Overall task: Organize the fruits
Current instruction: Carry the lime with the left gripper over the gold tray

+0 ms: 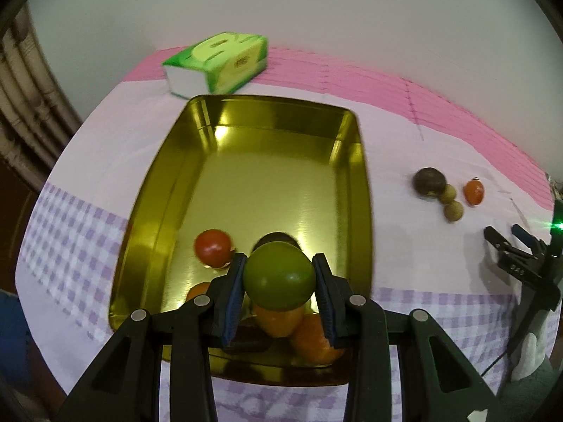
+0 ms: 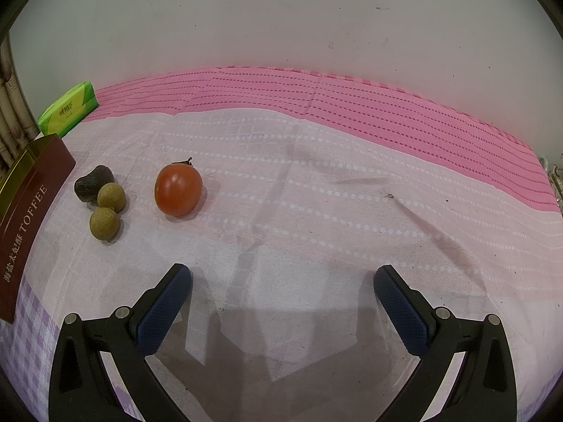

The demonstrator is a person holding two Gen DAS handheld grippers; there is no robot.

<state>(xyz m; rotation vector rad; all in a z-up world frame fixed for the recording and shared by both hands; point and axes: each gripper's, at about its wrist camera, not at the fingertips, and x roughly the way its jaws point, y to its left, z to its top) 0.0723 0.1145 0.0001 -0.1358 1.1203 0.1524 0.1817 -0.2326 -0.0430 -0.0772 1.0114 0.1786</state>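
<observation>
Left gripper (image 1: pixel 279 277) jaws clamped tight; right gripper (image 2: pixel 281 281) jaws spread wide.

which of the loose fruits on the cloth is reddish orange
The tomato, off to the right of the others; the two round fruits are tan-green and the wrinkled one nearly black.

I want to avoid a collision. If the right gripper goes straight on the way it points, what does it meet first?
Probably only the bare tablecloth: the open right gripper has no fruit ahead; the tomato lies off to its left.

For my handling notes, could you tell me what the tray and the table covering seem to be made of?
Gold tray: probably metal, glossy, since it mirrors light and fruit. Table covering: woven cloth, matte, with creases and a dotted weave.
</observation>
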